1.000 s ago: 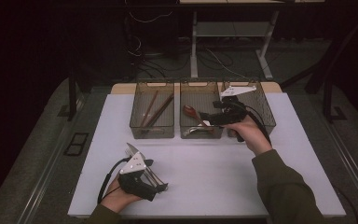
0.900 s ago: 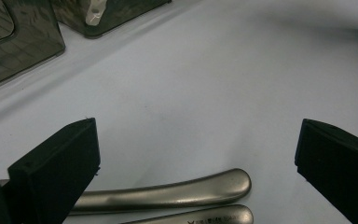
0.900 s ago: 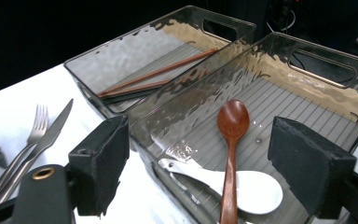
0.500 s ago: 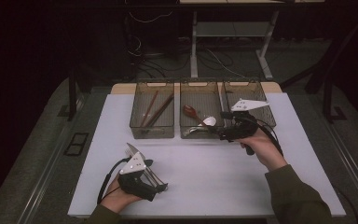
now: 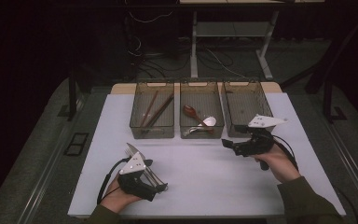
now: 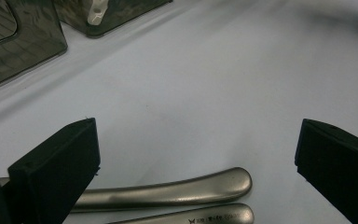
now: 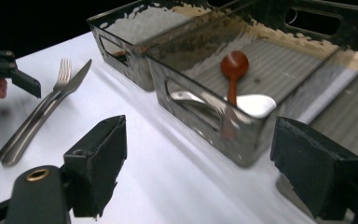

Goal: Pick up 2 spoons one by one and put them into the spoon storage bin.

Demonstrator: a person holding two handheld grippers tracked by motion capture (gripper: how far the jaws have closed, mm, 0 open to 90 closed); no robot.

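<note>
A dark room with cables and table legs on the floor surrounds a white table (image 5: 205, 182), at whose far edge three smoky see-through bins stand in a row. The left bin (image 5: 152, 116) at about 11 o'clock from the table's middle holds brown chopsticks (image 5: 154, 111); the middle bin (image 5: 201, 114) at 12 o'clock holds a red spoon (image 5: 190, 112), a white spoon (image 5: 209, 122) and a metal utensil lying along its near wall; the right bin (image 5: 247, 106) at 1 o'clock shows nothing inside that can be made out. The left gripper (image 5: 161, 185) rests low over the table at about 7 o'clock, held in the person's left hand (image 5: 116, 198), its jaws spread wide with nothing between them; in the left gripper view two metal handles (image 6: 168, 191) lie side by side on the table just under and beside the near jaw. These belong to a fork (image 7: 61, 74) and a knife (image 7: 77, 80) lying together, tips pointing toward the bins. The right gripper (image 5: 224, 142) sits at about 3 o'clock, just in front of the right bin, pointing left toward the middle bin; its jaws are also spread apart and empty. The right hand (image 5: 279, 165) grips it from behind.
</note>
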